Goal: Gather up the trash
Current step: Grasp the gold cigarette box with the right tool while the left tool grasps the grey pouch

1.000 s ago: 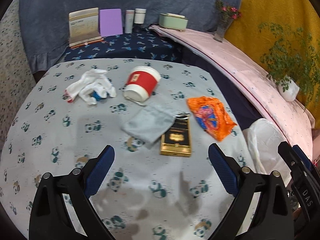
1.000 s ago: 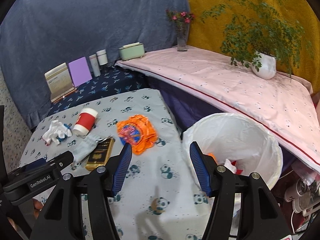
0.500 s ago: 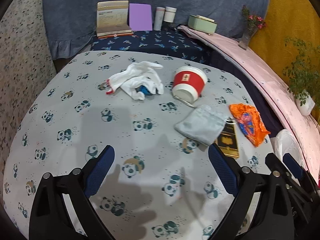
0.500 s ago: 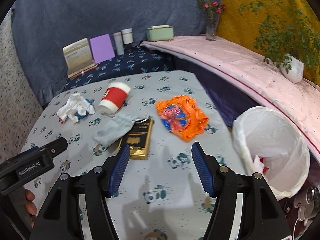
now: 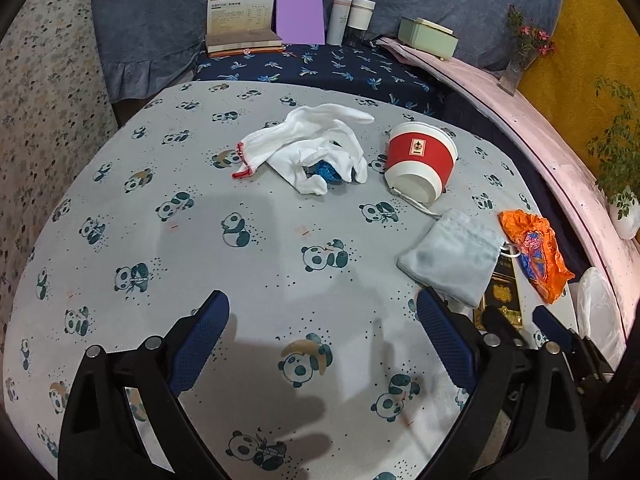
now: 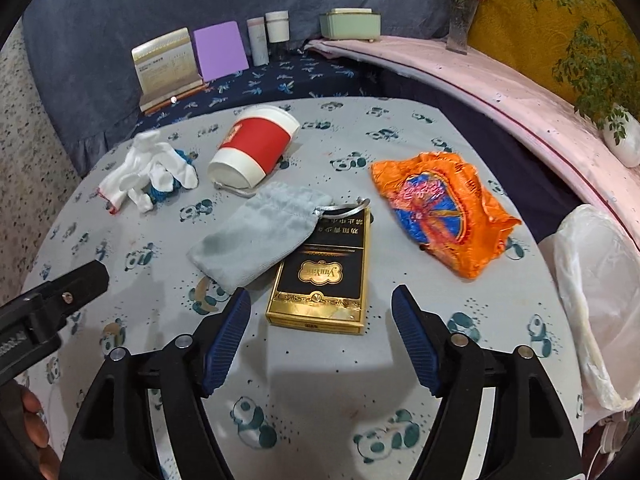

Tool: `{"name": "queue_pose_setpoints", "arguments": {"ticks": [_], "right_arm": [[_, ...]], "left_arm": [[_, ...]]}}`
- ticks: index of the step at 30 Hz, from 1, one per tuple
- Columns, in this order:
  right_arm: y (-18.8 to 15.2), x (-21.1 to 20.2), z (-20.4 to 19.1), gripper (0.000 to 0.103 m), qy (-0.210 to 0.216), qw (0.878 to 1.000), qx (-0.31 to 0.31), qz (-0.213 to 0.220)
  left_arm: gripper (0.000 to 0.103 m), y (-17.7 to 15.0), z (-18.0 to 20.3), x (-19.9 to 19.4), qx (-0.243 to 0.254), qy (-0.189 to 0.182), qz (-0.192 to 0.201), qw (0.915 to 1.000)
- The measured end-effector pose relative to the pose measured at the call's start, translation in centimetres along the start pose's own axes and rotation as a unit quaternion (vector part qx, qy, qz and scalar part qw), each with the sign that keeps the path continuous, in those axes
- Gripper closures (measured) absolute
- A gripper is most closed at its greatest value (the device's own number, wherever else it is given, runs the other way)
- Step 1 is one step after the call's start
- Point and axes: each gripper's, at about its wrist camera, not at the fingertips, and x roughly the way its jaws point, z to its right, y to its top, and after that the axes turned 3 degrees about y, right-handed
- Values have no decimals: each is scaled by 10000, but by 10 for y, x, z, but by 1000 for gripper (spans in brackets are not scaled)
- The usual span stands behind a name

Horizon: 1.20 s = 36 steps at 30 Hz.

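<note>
Panda tablecloth (image 6: 400, 128) under cigarette pack (image 6: 322, 276)

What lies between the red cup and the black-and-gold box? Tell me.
A grey pouch lies between the red cup and the box, its corner overlapping the box's top; the right wrist view shows it best.

Cloth, Card and Crinkled Foil

The tablecloth (image 6: 400, 128) is matt printed cotton. The cigarette box (image 6: 320, 276) is glossy black and gold card. The pouch (image 6: 260, 232) beside it looks soft, brushed grey fabric. The wrapper (image 6: 436, 208) is shiny, crinkled orange foil. The cup (image 6: 256, 146) is smooth paper, the gloves (image 5: 308, 148) knitted white cloth, the bin liner (image 6: 596, 280) thin translucent plastic
</note>
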Motion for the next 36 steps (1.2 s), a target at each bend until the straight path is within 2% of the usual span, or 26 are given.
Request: {"name": "queue_pose_setpoints", "arguments": {"ticks": [5, 9, 18, 26, 29, 31, 32, 34, 36], "right_arm": [[0, 18, 2, 33, -52, 9999, 70, -135], [-5, 14, 12, 48, -78, 9999, 132, -79], [-22, -18, 55, 48, -141, 9985, 516, 108], [-29, -36, 79, 48, -130, 9972, 713, 184], [-31, -39, 81, 48, -97, 9970, 739, 201], [-33, -42, 82, 48, -83, 9968, 758, 223], [-33, -43, 82, 48, -78, 9967, 773, 238], [-34, -46, 84, 48, -67, 9964, 808, 259], [-35, -49, 86, 48, -64, 9960, 844, 294]], "left_arm": [[11, 4, 9, 7, 70, -89, -28, 9999], [10, 7, 24, 10, 178, -223, -30, 9996], [9, 4, 75, 30, 713, -386, -119, 9966], [12, 1, 95, 66, 875, -224, -357, 9953], [23, -2, 99, 67, 1011, -122, -274, 9944], [46, -6, 105, 63, 1209, -132, -219, 9923], [52, -7, 108, 61, 1274, -168, -212, 9915], [81, -11, 115, 57, 1384, -252, -211, 9898], [98, -16, 122, 52, 1497, -396, -274, 9876]]}}
